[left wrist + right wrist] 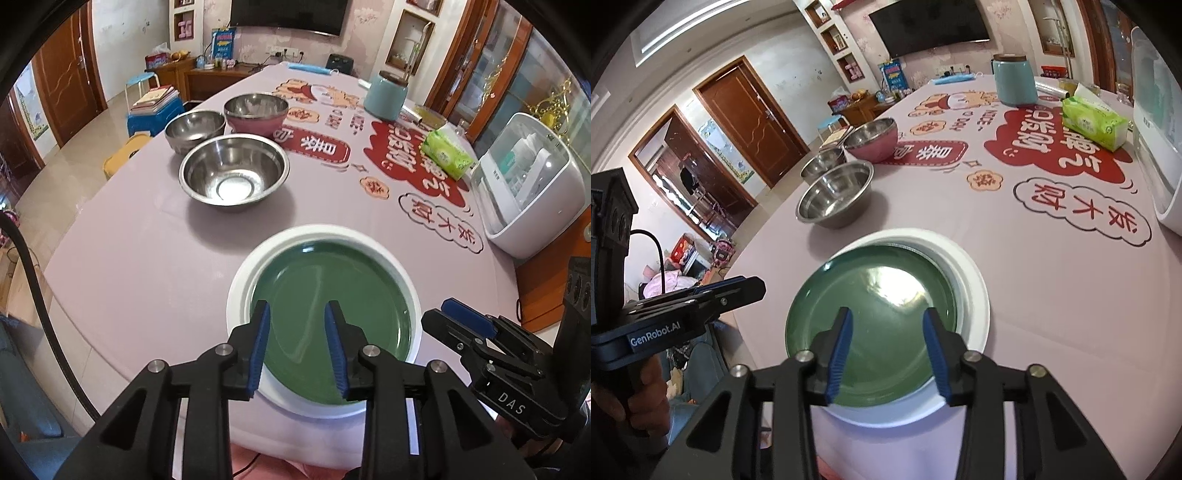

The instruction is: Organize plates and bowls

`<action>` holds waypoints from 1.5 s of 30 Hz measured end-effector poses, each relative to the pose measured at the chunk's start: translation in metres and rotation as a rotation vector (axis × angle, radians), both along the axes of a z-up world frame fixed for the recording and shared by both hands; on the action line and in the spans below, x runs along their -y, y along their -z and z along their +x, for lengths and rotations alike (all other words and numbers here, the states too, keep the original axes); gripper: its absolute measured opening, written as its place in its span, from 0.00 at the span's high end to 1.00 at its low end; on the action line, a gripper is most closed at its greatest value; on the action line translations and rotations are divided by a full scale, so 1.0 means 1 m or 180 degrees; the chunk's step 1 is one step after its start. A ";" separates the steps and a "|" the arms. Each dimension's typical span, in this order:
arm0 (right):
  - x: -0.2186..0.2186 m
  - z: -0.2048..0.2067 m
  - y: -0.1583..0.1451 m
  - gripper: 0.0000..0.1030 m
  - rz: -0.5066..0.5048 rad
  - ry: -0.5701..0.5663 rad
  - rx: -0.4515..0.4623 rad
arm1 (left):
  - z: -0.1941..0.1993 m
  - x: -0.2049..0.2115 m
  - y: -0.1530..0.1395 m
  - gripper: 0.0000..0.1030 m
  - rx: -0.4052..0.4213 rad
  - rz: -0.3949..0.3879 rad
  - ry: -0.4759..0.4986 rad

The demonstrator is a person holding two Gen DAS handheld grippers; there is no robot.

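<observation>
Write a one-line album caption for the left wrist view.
Open left fingers hover over a round green plate stacked on a white plate, three round metal bowls waiting behind.

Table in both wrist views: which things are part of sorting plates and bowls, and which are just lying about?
Job: green plate lying on white plate; large steel bowl; small steel bowl; pink bowl.

Lying about: teal canister; green tissue pack; white appliance; blue face mask.

"DAS" – right gripper (461, 314), "GenRobot.AI" – left gripper (753, 286)
</observation>
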State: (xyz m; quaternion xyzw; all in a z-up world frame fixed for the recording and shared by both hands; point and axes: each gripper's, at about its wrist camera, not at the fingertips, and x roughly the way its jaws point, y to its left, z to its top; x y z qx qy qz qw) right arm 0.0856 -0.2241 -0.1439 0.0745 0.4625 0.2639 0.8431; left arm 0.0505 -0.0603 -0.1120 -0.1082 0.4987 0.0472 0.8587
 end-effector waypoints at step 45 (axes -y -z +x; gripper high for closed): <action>-0.160 0.032 -0.015 0.44 -0.0055 0.1306 0.0283 | 0.113 -0.172 -0.001 0.35 0.0064 0.0020 0.1153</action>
